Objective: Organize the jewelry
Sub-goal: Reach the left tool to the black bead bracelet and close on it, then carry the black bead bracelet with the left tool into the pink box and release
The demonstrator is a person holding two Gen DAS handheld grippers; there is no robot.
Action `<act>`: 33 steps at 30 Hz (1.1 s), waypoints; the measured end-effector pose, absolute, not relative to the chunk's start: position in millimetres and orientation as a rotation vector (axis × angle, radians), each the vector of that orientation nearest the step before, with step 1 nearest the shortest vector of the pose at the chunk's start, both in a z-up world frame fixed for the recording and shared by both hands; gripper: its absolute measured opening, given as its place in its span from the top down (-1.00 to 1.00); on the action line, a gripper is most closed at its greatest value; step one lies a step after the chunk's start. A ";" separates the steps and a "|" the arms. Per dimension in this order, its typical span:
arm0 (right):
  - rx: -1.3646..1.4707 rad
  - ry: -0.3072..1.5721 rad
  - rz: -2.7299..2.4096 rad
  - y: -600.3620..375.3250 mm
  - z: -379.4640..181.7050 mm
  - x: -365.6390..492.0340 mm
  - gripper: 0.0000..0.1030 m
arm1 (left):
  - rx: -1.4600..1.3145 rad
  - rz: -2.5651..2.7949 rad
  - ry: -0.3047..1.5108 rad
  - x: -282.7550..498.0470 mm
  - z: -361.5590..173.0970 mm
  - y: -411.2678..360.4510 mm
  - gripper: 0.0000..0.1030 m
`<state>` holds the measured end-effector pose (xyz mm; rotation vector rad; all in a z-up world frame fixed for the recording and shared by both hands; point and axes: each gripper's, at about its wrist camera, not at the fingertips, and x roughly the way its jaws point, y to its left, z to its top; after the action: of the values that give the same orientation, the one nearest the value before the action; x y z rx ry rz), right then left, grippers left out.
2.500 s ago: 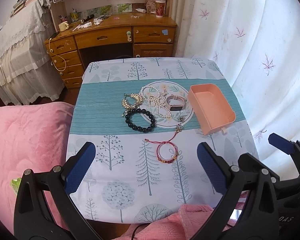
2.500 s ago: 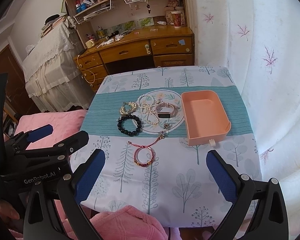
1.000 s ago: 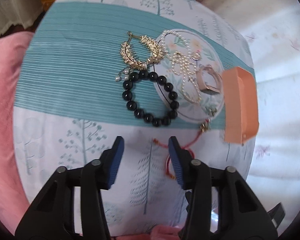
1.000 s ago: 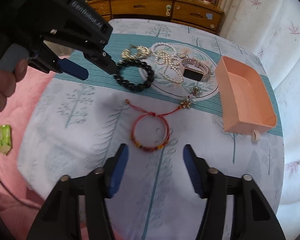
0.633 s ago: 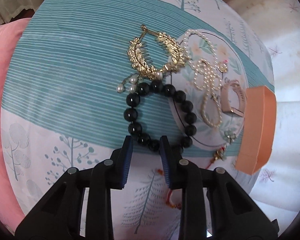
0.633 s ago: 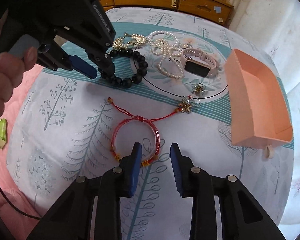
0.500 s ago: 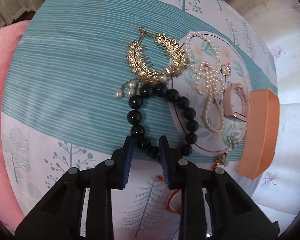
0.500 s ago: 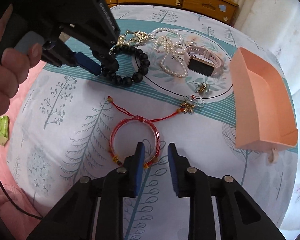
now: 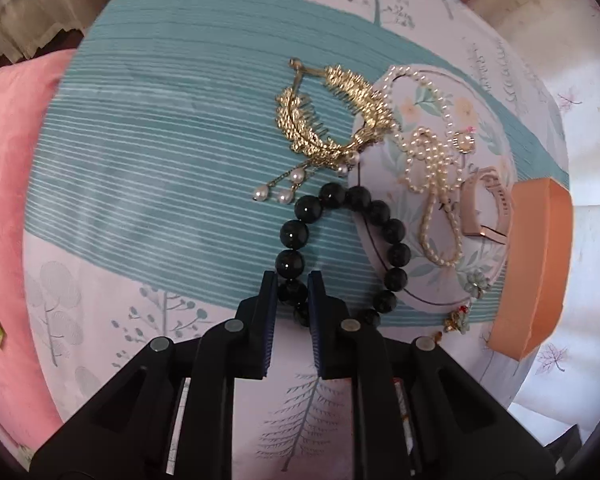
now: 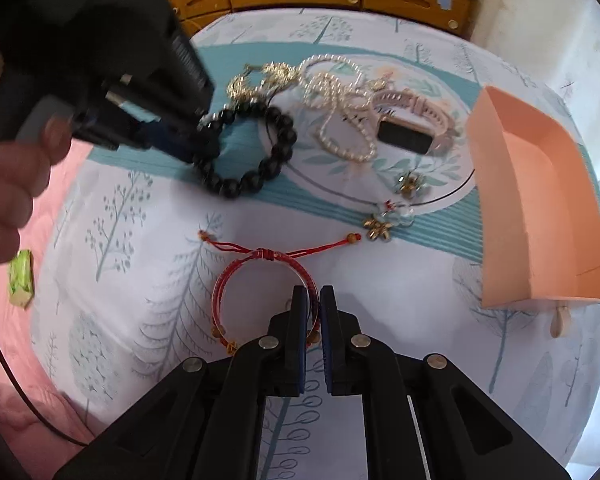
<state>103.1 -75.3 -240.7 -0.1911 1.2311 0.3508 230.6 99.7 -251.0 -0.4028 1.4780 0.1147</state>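
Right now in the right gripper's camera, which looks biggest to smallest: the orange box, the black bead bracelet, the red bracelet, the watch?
1. orange box: clearly biggest.
2. black bead bracelet and red bracelet: look alike, and the red one is nearer the camera, so no ranking.
3. watch: smallest.

Black bead bracelet (image 9: 340, 248) and red cord bracelet (image 10: 260, 292), flat on tablecloth.

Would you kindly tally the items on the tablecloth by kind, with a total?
Bracelets: 2, black bead bracelet, red string bracelet
Pearl strand: 1
Gold hair comb: 1
Pink smartwatch: 1
Small flower ornaments: 2
Orange tray: 1
Total: 8
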 end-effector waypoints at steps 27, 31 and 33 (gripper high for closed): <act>-0.119 0.943 0.188 -147.1 -96.9 47.7 0.88 | -0.270 -0.200 1.175 149.3 -73.6 11.3 0.76; -0.127 0.921 0.224 -184.3 -88.6 63.2 0.88 | -0.261 -0.244 1.126 155.2 -59.1 -26.3 0.76; -0.130 0.912 0.238 -206.7 -85.7 74.5 0.88 | -0.266 -0.259 1.105 161.4 -55.6 -44.0 0.76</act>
<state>74.5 -206.7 -85.7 -0.1301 0.9122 0.2377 161.4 -44.0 -55.6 -0.2659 1.1055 -0.2592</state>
